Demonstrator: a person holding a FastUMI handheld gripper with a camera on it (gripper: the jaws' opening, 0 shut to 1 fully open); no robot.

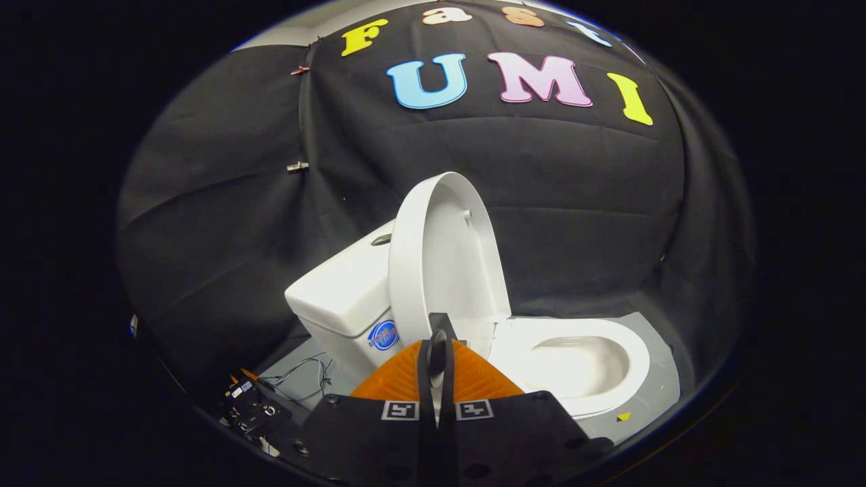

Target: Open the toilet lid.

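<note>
Just beyond the closed tongs, the toilet lid stands raised.

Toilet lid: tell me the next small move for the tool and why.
Probably draw the tool straight back, clear of the toilet. The lid already stands raised, leaning toward the tank, with the seat and bowl exposed. The orange fingers look closed together with nothing between them, sitting just in front of the lid's lower edge, so little seems left to push.
</note>
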